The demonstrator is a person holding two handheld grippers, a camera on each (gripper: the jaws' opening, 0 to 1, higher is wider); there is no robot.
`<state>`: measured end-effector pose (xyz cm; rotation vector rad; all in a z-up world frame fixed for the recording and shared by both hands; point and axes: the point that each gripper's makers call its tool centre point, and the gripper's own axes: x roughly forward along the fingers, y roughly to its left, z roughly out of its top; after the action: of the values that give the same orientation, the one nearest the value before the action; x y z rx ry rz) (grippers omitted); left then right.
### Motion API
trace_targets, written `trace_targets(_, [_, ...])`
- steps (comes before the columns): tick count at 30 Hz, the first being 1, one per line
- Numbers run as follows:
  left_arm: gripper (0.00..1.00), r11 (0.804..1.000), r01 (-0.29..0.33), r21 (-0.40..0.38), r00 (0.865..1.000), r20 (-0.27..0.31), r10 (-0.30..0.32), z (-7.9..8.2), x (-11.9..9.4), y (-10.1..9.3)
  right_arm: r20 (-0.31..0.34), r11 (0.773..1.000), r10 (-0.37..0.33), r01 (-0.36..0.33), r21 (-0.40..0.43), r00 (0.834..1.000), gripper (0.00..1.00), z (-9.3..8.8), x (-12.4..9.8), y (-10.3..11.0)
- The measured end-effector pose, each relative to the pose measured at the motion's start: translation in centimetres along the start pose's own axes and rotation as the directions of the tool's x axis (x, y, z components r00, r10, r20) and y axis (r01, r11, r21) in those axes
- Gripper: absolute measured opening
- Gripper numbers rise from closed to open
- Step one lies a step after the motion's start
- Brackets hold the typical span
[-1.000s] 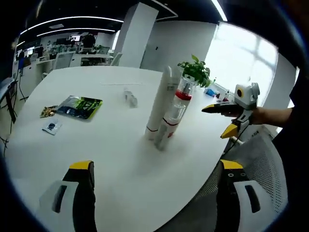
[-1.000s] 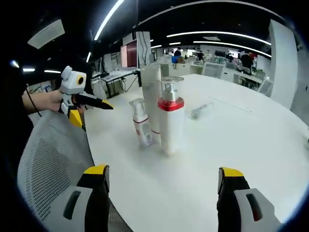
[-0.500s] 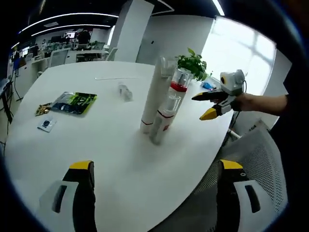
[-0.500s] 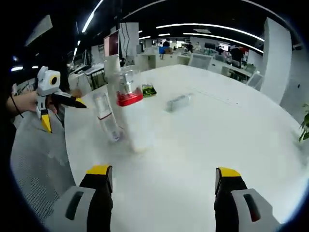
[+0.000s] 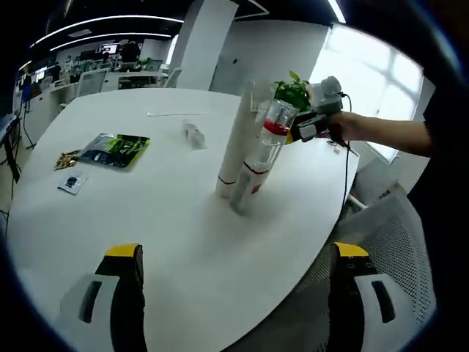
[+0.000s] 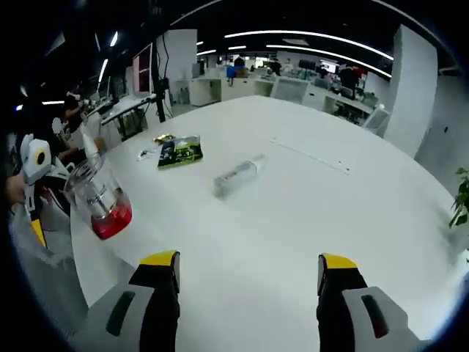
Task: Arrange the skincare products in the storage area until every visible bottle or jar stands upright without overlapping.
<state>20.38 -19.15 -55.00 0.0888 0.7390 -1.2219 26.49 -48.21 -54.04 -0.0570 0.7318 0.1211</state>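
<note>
Bottle cluster: tall white tube (image 5: 238, 150), clear pump bottle with red band (image 5: 265, 154) and small clear bottle (image 5: 241, 198), upright and pressed close together near the tabletop's right edge in the left gripper view; contents not discernible.
Pump bottle, right gripper view: red-banded top (image 6: 102, 204) close at the left edge, tilted by the fisheye.
Lying bottle: clear bottle (image 6: 239, 174) on its side mid-tabletop in the right gripper view, well apart from the cluster; same one small and far (image 5: 194, 134) in the left gripper view.
Packets: green snack packet (image 5: 115, 148) flat on the tabletop, small sachet (image 5: 72, 183) just beside it.
Surface: round white tabletop (image 5: 168, 242), mesh chair (image 5: 381, 249) at its edge.
Room: open office with desks, pillar, strip lights; potted plant (image 5: 293, 94) behind the cluster, bright window.
Left hand-held gripper (image 5: 236, 293): jaws wide apart, holding nothing, cluster ahead between them and well off.
Right hand-held gripper (image 6: 248, 286): jaws wide apart, nothing held, lying bottle ahead; its body (image 5: 316, 117) beside the pump bottle's top in the left gripper view, contact not clear.
</note>
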Motion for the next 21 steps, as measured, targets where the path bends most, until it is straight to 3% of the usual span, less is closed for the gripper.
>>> trace_targets(2, [0.98,1.000,-0.002,-0.002,1.000,0.000,0.002,0.0,0.0,0.0,0.011,1.000,-0.012,0.012,0.012,1.000,0.80,2.0,0.4,-0.3])
trace_targets(9, [0.98,1.000,0.011,0.012,1.000,-0.023,-0.010,-0.5,0.1,-0.3,-0.011,1.000,0.001,-0.001,0.006,1.000,0.69,6.0,4.5,-0.5])
trace_targets(12, [0.98,1.000,0.006,0.018,0.999,-0.032,-0.006,-0.7,0.1,-0.1,-0.065,0.996,0.048,-0.043,0.080,0.997,0.62,6.2,6.4,1.2])
trace_targets(15, [0.97,1.000,0.000,0.007,1.000,-0.028,0.000,-0.8,0.0,0.4,-0.132,0.997,0.067,-0.062,0.042,0.989,0.56,6.1,8.7,2.0])
trace_targets(17, [0.97,1.000,-0.005,0.003,1.000,-0.022,0.005,-0.7,-0.1,0.5,-0.143,0.996,0.080,-0.076,0.038,0.986,0.54,6.2,9.6,2.6])
trace_targets(21, [0.97,1.000,-0.020,-0.007,1.000,-0.019,0.020,-0.8,-0.1,0.9,-0.173,0.991,0.121,-0.107,0.085,0.978,0.48,6.0,11.1,3.6])
